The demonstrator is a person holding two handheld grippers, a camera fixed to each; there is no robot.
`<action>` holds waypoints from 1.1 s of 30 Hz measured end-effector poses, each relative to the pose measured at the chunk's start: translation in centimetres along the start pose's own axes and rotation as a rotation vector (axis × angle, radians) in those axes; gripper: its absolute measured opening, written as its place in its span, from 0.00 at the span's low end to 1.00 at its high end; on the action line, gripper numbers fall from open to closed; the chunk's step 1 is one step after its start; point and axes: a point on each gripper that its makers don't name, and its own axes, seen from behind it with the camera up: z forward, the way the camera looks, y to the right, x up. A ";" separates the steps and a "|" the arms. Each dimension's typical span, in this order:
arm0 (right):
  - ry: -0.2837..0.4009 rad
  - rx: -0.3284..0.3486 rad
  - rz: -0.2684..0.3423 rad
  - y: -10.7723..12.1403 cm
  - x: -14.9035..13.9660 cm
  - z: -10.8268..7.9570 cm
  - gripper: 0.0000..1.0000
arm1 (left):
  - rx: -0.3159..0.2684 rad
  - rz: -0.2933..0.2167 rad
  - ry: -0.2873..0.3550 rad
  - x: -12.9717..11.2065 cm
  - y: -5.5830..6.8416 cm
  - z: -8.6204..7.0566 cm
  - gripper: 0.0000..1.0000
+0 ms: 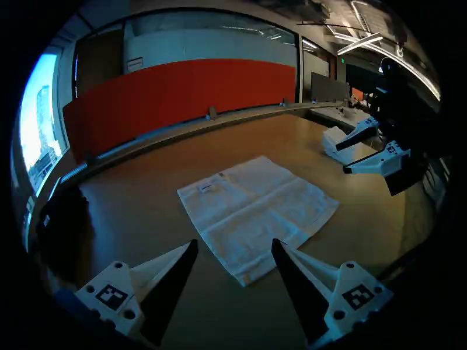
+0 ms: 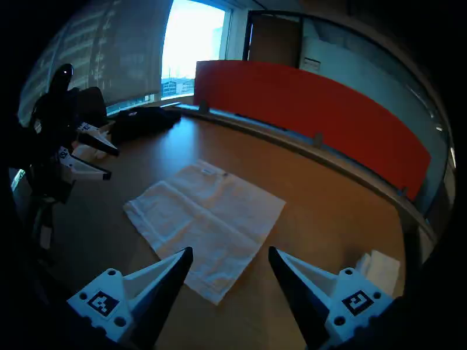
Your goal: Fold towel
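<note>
We see the towel (image 1: 257, 204) spread flat on the wooden counter (image 1: 140, 204) | left tool (image 1: 234, 242) wide open, holding nothing, towel's near corner between its fingers | right tool (image 2: 230, 249) wide open, empty, facing the towel's other side

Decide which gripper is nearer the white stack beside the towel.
Right. The right gripper hovers just beside the white stack; the left gripper hovers on the far side of the towel from it.

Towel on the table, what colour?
The towel is plain white, clearest in the left gripper view.
</note>
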 end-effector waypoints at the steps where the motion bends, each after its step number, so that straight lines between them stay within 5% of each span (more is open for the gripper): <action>1: -0.005 0.003 -0.001 -0.1 -0.3 0.2 1.00 | -0.002 0.001 -0.007 -0.3 0.0 0.2 0.93; 33: -0.190 0.095 -0.024 -2.2 -9.4 4.1 0.98 | -0.065 -0.013 -0.227 -8.6 1.3 5.7 0.93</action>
